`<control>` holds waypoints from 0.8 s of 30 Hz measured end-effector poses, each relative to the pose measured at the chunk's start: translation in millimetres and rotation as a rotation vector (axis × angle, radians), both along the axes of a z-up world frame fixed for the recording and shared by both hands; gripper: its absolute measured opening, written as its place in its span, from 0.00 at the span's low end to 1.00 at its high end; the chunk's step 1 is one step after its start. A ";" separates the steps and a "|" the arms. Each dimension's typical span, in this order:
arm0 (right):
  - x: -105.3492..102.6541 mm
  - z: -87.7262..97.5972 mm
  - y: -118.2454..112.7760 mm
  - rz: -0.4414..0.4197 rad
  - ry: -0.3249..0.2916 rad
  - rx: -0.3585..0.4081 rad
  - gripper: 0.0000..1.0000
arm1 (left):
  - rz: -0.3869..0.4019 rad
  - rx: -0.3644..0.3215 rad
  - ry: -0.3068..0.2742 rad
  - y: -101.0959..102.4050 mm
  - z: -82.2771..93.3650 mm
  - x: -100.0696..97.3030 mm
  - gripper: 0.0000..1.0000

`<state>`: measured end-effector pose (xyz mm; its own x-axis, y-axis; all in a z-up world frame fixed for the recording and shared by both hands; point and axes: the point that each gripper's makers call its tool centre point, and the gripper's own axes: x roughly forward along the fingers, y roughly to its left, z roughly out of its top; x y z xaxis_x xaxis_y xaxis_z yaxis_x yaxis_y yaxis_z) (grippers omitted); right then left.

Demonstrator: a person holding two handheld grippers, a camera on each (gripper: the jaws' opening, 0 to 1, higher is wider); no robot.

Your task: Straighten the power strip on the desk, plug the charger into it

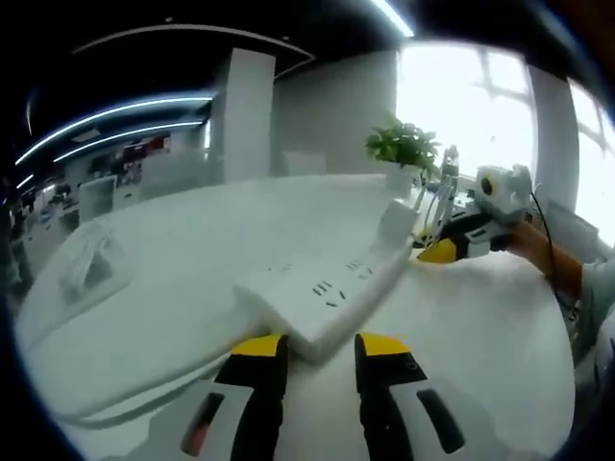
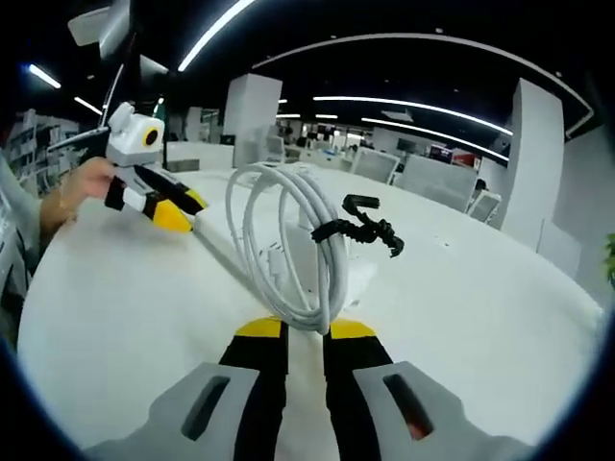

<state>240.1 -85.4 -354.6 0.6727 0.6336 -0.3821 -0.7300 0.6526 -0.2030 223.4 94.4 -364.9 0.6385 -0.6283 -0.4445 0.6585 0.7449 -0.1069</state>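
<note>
The white power strip (image 1: pixel 327 288) lies at a slant on the white desk (image 1: pixel 173 317). Its near corner sits between my left gripper's (image 1: pixel 322 348) yellow tips, which grip it. From the right gripper view that left gripper (image 2: pixel 178 219) meets the strip's end (image 2: pixel 216 245). My right gripper (image 2: pixel 304 331) is shut on a coil of white charger cable (image 2: pixel 288 240), bound by a black tie (image 2: pixel 365 230). In the left gripper view the right gripper (image 1: pixel 444 252) hovers at the strip's far end, by a white block (image 1: pixel 396 219). I cannot tell whether that block is the charger.
A potted plant (image 1: pixel 404 144) stands at the desk's far edge. A loose white bundle (image 1: pixel 91 264) lies at the left of the desk. A person's hand (image 2: pixel 82 182) holds the left gripper. Office desks and pillars are behind.
</note>
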 end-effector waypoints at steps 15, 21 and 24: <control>-5.3 1.0 3.3 -0.011 0.020 0.017 0.13 | 0.012 -0.003 0.007 2.7 1.2 7.1 0.30; -6.0 1.1 3.9 -0.010 0.023 0.018 0.13 | 0.013 0.003 0.007 3.5 1.3 10.0 0.29; -6.2 1.0 4.1 -0.011 0.024 0.016 0.13 | 0.013 0.002 0.008 3.2 1.5 9.7 0.29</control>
